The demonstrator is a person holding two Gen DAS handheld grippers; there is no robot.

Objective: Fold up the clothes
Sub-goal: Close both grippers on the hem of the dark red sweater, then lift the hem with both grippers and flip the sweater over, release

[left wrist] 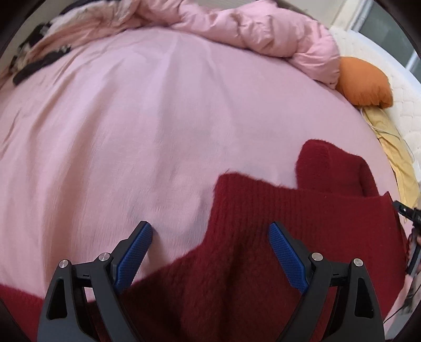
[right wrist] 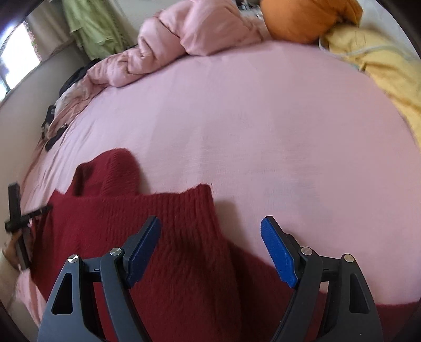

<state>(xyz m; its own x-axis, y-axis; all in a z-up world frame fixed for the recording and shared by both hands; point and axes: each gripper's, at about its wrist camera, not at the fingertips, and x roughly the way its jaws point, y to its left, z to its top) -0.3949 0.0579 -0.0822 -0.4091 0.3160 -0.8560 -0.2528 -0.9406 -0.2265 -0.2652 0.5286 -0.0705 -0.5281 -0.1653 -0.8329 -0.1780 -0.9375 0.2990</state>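
Open left hand-held gripper point(left wrist: 210, 231) hovers over red sweater point(left wrist: 263, 236).

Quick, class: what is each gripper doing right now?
Left gripper: open, holding nothing, above the red sweater.
Right gripper: open, holding nothing.

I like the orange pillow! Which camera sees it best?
The left wrist view: the orange pillow shows whole beside the pink duvet. The right wrist view cuts the pillow off at the top edge.

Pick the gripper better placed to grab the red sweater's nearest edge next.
Left, marginally. The left gripper straddles the red sweater edge, jaws open. The right gripper straddles its edge too, less centred.
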